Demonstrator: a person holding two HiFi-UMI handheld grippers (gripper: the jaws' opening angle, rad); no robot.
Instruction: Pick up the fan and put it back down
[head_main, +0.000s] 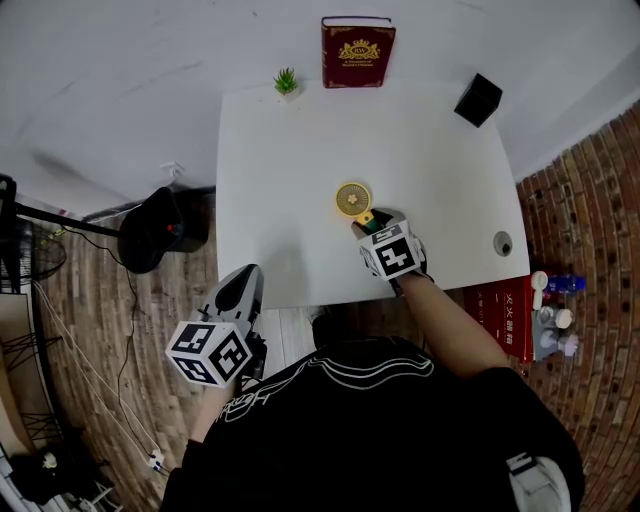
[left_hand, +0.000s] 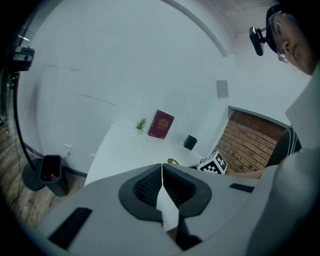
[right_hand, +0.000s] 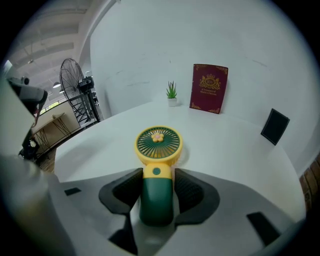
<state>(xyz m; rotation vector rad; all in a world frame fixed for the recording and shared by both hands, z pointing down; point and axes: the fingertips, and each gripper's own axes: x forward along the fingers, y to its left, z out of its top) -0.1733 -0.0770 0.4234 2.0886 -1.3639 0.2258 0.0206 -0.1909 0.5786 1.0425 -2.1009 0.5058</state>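
A small hand fan (head_main: 352, 198) with a yellow round head and dark green handle (right_hand: 157, 195) lies on the white table (head_main: 300, 150), its head pointing away from me. My right gripper (head_main: 368, 222) reaches down over the near end of it. The handle sits between the two jaws (right_hand: 157, 187), whose pads stand close on either side with a thin gap showing on the right. My left gripper (head_main: 245, 280) hangs off the table's near left edge, well away from the fan. Its jaws (left_hand: 162, 182) meet with nothing between them.
At the table's far edge stand a dark red book (head_main: 357, 52), a tiny potted plant (head_main: 286, 82) and a black box (head_main: 478, 99). A cable hole (head_main: 502, 242) sits near the right edge. A black bin (head_main: 160, 230) stands on the floor to the left, with brick wall at the right.
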